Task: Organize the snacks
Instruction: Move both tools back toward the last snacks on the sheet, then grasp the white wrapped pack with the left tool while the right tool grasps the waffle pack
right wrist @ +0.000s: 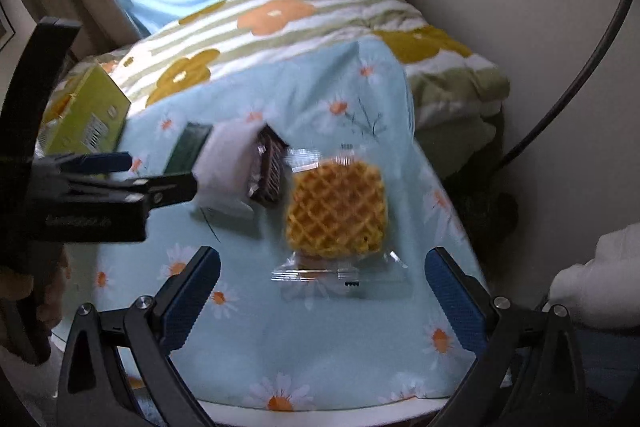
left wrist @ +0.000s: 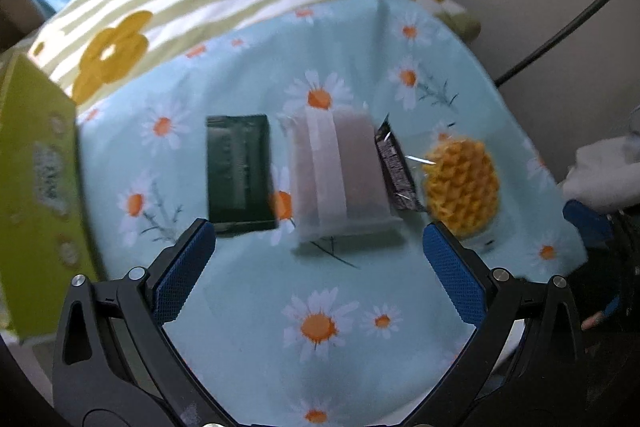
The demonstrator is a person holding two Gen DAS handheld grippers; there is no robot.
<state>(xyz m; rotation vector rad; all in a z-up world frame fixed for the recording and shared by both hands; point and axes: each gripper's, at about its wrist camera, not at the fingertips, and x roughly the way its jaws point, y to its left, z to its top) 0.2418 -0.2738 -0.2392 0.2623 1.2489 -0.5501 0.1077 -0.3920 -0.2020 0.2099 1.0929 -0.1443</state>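
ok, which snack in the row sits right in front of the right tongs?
The waffle in its clear wrapper. The brown packet, white packet and dark green packet lie further left.

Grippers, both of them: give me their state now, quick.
Left gripper: open, holding nothing, above the white snack packet.
Right gripper: open, holding nothing, fingers either side of the wrapped waffle.
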